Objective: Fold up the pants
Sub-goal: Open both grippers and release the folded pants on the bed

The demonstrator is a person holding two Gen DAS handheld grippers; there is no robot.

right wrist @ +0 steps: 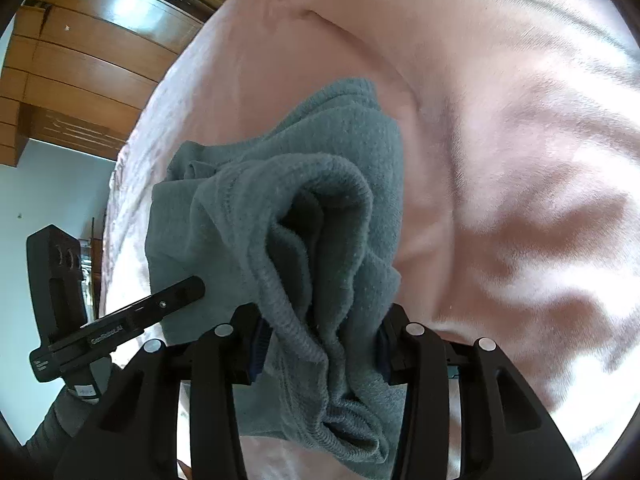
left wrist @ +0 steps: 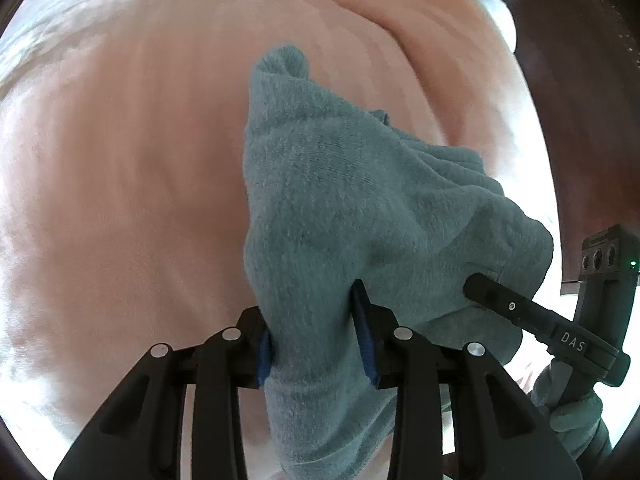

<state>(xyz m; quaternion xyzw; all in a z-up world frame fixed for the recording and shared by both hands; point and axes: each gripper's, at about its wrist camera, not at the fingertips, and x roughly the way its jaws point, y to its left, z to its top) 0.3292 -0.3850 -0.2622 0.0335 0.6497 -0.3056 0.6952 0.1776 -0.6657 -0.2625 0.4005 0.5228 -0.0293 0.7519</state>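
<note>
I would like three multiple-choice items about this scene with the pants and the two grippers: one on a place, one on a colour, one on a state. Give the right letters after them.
1. What is under the pants?
A. a pink blanket
B. a wooden floor
C. a glass table

2. What colour are the pants?
A. red
B. grey-green
C. yellow

3. What is the left gripper doing?
A. hanging open over nothing
B. pinching a fold of the pants
C. holding a hanger

Key:
1 A, the pink blanket fills the background.
2 B, the fleece is grey-green in both views.
3 B, cloth is bunched between its blue pads; the right gripper grips likewise.
</note>
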